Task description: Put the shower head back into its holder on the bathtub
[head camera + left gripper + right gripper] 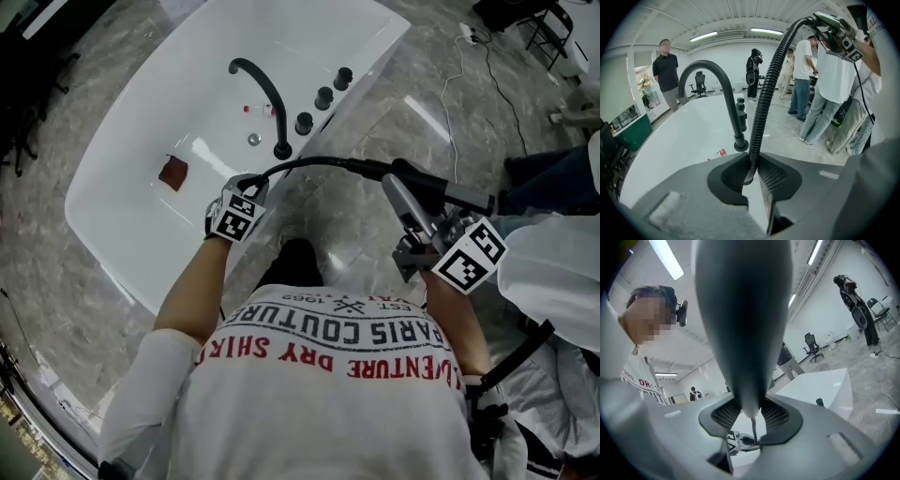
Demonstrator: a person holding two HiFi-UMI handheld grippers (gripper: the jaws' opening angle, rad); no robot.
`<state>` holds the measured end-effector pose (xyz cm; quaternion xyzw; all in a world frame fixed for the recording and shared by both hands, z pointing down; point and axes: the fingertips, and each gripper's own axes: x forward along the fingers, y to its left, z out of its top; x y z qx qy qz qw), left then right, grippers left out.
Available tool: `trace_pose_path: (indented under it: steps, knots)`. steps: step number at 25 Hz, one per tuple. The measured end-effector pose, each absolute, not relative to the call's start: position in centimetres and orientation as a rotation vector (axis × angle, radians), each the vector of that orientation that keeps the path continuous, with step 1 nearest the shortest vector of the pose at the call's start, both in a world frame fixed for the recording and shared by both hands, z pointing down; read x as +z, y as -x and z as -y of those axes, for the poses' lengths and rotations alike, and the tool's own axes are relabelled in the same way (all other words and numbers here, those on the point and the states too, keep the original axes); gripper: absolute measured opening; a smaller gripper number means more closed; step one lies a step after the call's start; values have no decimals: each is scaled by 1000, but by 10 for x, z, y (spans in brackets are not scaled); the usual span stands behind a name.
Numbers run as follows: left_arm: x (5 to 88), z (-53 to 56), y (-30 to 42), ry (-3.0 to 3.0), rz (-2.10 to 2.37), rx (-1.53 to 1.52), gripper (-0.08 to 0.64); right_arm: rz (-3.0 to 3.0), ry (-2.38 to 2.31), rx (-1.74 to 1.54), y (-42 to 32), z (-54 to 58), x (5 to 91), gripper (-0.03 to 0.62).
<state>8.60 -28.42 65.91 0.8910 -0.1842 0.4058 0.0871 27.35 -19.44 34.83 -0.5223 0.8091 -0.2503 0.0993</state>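
The right gripper (pixel 751 414) has its jaws closed on the shower head (pixel 743 319), whose narrow end sits between them at centre right of the head view, off the bathtub (pixel 131 150). The left gripper (pixel 752 169) has its jaws clamped on the black hose (pixel 765 98) beside the faucet (pixel 262 89).

Grey shower head (pixel 405 204) (black ribbed hose (pixel 309 162)) beside white bathtub (pixel 131 187)

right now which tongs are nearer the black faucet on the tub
Left. The left tongs grip the hose close beside the faucet; the right tongs hold the shower head farther off, out over the floor.
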Motion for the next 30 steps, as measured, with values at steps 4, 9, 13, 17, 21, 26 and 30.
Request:
trace_pose_path:
  steps: [4, 9, 13, 17, 21, 26, 30]
  knots:
    - [660, 282, -84, -2664, 568, 1193, 111, -2414, 1542, -748, -269, 197, 351, 137]
    - [647, 274, -77, -2658, 586, 1136, 120, -2448, 1525, -779, -258, 203, 363, 137]
    - [621, 276, -69, -2657, 637, 999, 118, -2484, 1516, -785, -244, 211, 373, 137]
    - [588, 269, -63, -2654, 640, 854, 45, -2530, 1505, -781, -228, 218, 387, 137]
    - [539, 260, -62, -2678, 641, 735, 3, -2581, 1477, -793, -215, 219, 389, 137]
    - [501, 259, -52, -2677, 686, 593, 3, -2658, 1460, -790, -195, 227, 402, 137]
    - [479, 259, -40, -2693, 723, 531, 3, -2737, 1469, -765, -178, 233, 419, 137]
